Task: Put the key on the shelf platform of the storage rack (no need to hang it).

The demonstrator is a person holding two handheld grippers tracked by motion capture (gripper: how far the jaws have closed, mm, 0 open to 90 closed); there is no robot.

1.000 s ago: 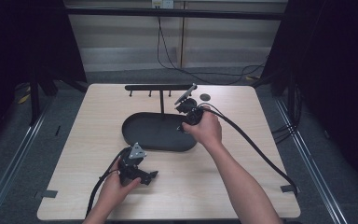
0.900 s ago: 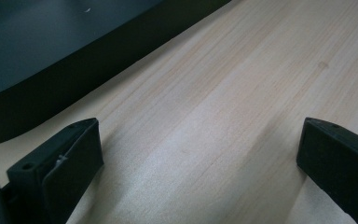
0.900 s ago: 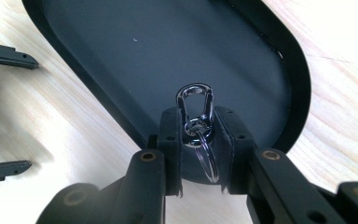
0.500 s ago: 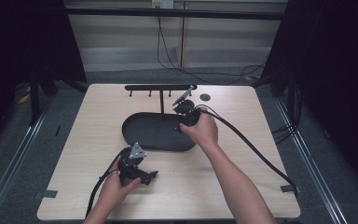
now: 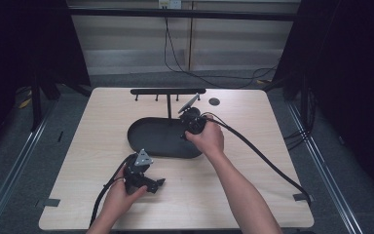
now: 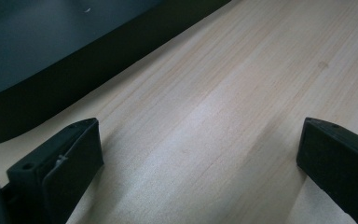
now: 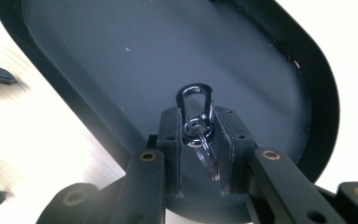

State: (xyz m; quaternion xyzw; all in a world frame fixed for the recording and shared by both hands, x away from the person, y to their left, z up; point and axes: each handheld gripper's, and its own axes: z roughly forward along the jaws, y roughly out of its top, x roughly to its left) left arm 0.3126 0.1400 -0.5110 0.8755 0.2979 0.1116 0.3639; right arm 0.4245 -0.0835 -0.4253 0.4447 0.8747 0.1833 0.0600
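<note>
A black oval tray (image 5: 148,141) lies in the middle of the wooden table, with a black hook rack (image 5: 168,91) standing at its far edge. My right gripper (image 5: 189,130) hovers over the tray's right end, shut on a silver carabiner keyring (image 7: 196,116) whose clip sticks out above the jaws over the tray floor (image 7: 135,60). My left gripper (image 5: 157,185) rests near the table's front, jaws wide apart over bare wood (image 6: 205,121), open and holding nothing. The tray's rim (image 6: 70,88) shows beyond it.
A small dark round disc (image 5: 215,102) sits on the table behind the right hand. Thick black cables trail from both grippers toward the front edge. Dark curtains and metal rails flank the table.
The right gripper with the keyring has moved slightly toward the near side and lower over the tray's right end. The left gripper has stayed put.
</note>
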